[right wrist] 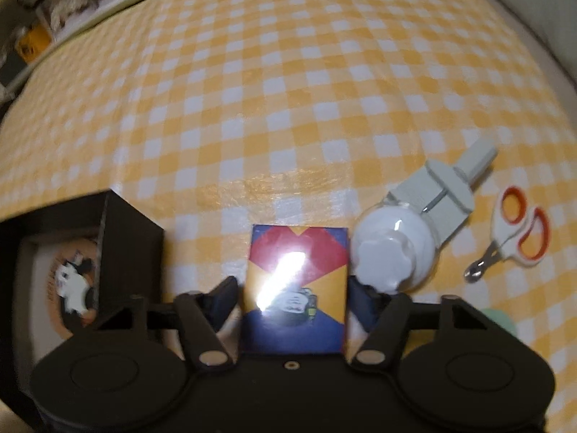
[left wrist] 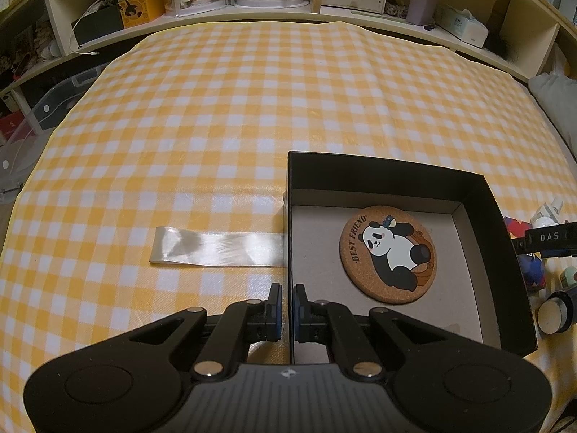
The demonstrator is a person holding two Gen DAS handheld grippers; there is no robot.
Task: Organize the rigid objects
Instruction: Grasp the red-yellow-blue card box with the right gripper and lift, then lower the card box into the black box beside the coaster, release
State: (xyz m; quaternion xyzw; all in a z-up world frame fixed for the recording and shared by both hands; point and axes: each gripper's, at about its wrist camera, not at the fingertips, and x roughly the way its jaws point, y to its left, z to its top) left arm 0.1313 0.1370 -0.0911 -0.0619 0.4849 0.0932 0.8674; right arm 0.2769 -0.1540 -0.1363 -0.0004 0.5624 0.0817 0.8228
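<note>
1. A black open-topped box (left wrist: 396, 180) sits on a desk (left wrist: 216, 126) covered in yellow-and-white check, with a round cork coaster (left wrist: 388, 255) printed with a panda lying flat on the box floor.
2. The left gripper (left wrist: 287, 310) is clamped on the box's near left wall, its blue pads pressed to either side of the thin black edge.
3. A white satin ribbon (left wrist: 220, 250) lies flat on the desk, running out from the left side of the box.
4. To the right of the box, the right gripper (right wrist: 294, 301) straddles a small glossy carton (right wrist: 296, 288) in red, yellow and blue; the fingers stand just beside its two long sides with a sliver of gap visible, so the carton is between them but not yet pinched.
5. Right of the carton, touching or nearly touching it, rests a white suction-cup clamp (right wrist: 407, 231).
6. Farther right of the box lie small scissors (right wrist: 512, 234) with orange-lined handles.
</note>
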